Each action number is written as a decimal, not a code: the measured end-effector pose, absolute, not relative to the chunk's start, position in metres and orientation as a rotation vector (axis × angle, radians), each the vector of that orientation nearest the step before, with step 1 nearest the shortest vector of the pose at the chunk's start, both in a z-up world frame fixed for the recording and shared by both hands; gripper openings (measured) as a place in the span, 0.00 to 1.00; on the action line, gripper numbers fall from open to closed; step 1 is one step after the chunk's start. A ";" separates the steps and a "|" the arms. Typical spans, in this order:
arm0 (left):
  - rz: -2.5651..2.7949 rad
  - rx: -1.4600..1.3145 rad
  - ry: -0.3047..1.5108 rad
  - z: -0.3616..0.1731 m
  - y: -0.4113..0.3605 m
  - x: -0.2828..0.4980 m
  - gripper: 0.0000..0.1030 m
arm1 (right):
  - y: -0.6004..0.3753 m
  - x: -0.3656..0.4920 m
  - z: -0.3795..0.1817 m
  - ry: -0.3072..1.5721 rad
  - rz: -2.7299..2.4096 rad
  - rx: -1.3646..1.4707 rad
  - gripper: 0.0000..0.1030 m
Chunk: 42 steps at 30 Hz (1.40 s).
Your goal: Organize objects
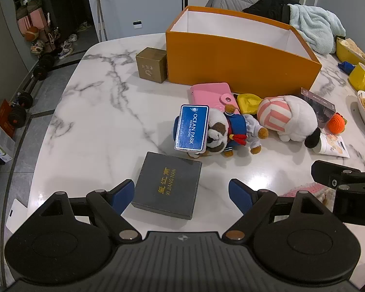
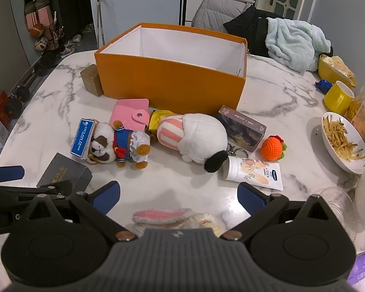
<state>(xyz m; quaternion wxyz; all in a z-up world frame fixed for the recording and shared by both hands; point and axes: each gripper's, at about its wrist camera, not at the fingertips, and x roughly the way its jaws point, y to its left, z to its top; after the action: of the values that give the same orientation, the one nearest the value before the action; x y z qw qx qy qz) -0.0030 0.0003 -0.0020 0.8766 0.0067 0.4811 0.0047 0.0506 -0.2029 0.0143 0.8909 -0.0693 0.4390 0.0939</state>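
Both grippers hang over the glossy, grey-veined marble surface (image 1: 90,112), and both sets of fingers are spread wide with nothing pinched.

The left gripper (image 1: 181,192) has its blue padded fingers (image 1: 121,196) straddling the near end of a flat, matte dark-grey box (image 1: 166,186) with gold lettering, low in the left wrist view; the pads sit beside it, not pressing.

The right gripper (image 2: 178,196) frames bare marble, and just below its gap lies a fuzzy knitted pink-and-cream piece (image 2: 166,215), soft and ribbed.

In the upper middle of both views stands the big orange cardboard box (image 2: 172,82), open-topped, smooth white inside. A small gold cube box (image 1: 150,65) sits tight against its left end.

In front of it is the clutter. A plush dog in a blue sailor suit (image 2: 118,144) lies on its side, with a stiff blue card tag (image 1: 191,127) by its head. A pink snap-button wallet (image 2: 131,115) lies flat behind it. A round white plush with pink stripes and a black ear (image 2: 194,138) sprawls at centre, touching a yellow item (image 1: 249,102). To the right lie a dark photo-card box (image 2: 242,127), a crocheted orange ball (image 2: 272,149) and a white tube (image 2: 250,174).

At the right edge are a yellow mug (image 2: 338,98) and a white bowl of pale shreds (image 2: 342,141).
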 end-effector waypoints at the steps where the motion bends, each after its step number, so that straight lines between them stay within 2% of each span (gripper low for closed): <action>1: 0.009 0.014 1.004 -0.002 0.001 -0.003 0.97 | -0.203 0.050 0.014 0.911 0.195 -0.144 0.99; 42: 0.012 0.018 1.005 -0.001 -0.004 -0.004 0.97 | -0.204 0.051 0.015 0.901 0.192 -0.143 0.99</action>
<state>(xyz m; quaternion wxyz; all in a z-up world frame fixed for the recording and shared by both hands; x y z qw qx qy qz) -0.0037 -0.0036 -0.0013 0.8764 0.0088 0.4815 0.0057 0.0510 -0.2044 0.0153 0.8933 -0.0691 0.4344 0.0924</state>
